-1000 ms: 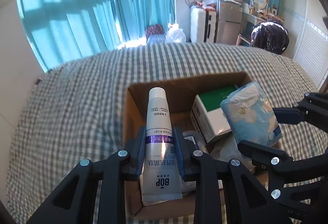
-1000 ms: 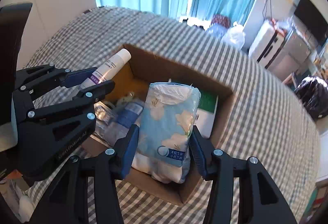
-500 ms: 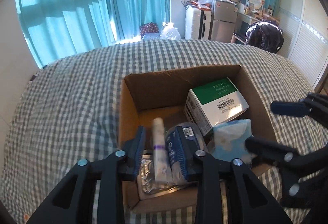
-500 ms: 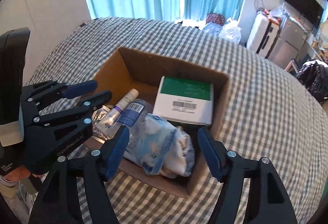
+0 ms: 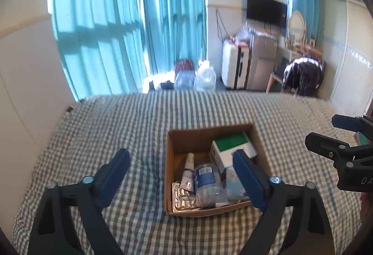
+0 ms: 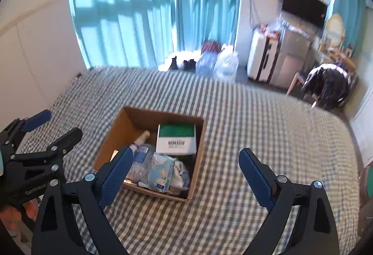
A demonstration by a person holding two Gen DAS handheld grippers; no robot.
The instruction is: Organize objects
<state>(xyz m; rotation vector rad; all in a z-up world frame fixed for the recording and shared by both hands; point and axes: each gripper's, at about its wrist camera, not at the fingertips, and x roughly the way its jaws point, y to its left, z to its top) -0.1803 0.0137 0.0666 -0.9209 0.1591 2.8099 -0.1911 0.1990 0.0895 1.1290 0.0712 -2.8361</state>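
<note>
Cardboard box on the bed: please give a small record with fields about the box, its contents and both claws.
surface: checked bedcover
container: open cardboard box, standing on the bedcover
contents: green-and-white carton, white tube, blue-labelled bottle, blue floral tissue pack, foil blister pack
left claw: jaws opening, nothing between them, above the near side of the box
right claw: jaws opening, nothing between them, above the box's near right corner
items outside the box: none visible on the bedcover

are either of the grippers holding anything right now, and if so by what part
Nothing is held. The left gripper and right gripper are both opening with empty jaws; the tube and tissue pack lie in the cardboard box.
</note>
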